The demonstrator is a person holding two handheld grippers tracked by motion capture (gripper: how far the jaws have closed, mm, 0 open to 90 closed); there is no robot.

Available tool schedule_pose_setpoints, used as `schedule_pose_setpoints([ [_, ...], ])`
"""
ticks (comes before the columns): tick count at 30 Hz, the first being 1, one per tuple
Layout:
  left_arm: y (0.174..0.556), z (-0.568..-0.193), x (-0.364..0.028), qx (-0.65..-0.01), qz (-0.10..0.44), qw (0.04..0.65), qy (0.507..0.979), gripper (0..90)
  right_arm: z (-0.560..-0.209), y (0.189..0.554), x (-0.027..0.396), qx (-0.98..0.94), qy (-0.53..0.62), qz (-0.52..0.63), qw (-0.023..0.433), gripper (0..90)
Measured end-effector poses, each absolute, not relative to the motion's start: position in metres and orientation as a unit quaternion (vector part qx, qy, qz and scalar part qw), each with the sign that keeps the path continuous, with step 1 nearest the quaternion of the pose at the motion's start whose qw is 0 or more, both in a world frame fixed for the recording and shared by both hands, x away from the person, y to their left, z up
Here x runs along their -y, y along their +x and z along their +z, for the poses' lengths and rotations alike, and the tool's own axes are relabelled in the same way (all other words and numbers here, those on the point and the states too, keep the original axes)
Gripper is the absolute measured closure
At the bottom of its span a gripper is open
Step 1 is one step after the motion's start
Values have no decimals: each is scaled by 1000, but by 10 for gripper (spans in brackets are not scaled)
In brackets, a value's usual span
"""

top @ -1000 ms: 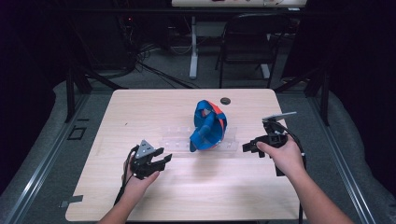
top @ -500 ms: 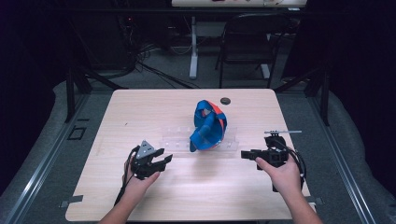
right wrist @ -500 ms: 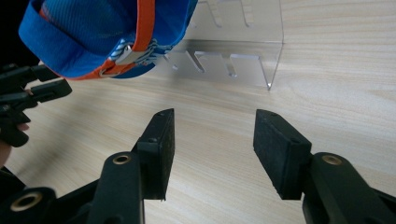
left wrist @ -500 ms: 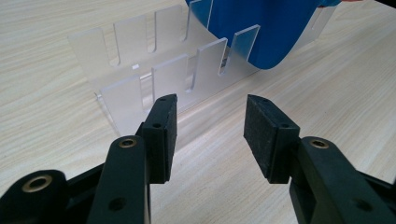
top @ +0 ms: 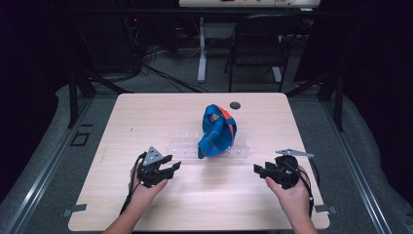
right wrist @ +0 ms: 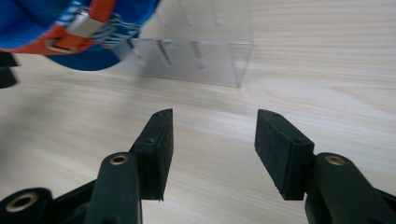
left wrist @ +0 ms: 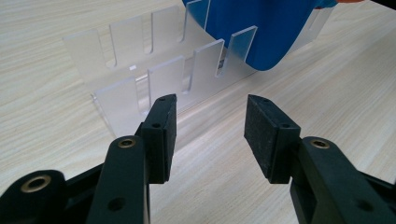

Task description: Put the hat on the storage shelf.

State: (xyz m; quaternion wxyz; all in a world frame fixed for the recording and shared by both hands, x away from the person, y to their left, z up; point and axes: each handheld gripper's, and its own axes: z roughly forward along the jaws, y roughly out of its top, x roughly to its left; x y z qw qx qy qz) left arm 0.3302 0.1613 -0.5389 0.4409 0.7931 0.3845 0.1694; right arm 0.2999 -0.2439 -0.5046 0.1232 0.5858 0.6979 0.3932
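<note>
So both of my grippers sit spread and empty: left gripper point(top: 171, 167) lower left, right gripper point(top: 259, 170) lower right. Blue cap point(top: 217, 130) sits mid-frame in the clear slotted rack point(top: 184, 147). I'd approach slowly, steadying that rack first.

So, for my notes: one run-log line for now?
left gripper: open | right gripper: open | blue cap: on clear rack

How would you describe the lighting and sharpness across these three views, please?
High view: the table is evenly lit while the room around it falls to near black, and the whole frame is soft. Left gripper view: the clear slotted rack catches pale glare, and the blue object is cropped by the top edge. Right gripper view: the near tool pads are crisp, the far tabletop slightly hazy.
</note>
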Motion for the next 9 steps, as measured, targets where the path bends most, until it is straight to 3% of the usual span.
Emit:
schedule_pose_setpoints([
  [9, 327, -538, -153, -368, 161, 443, 801, 545, -535, 283, 249, -667, 588, 415, 190, 459],
])
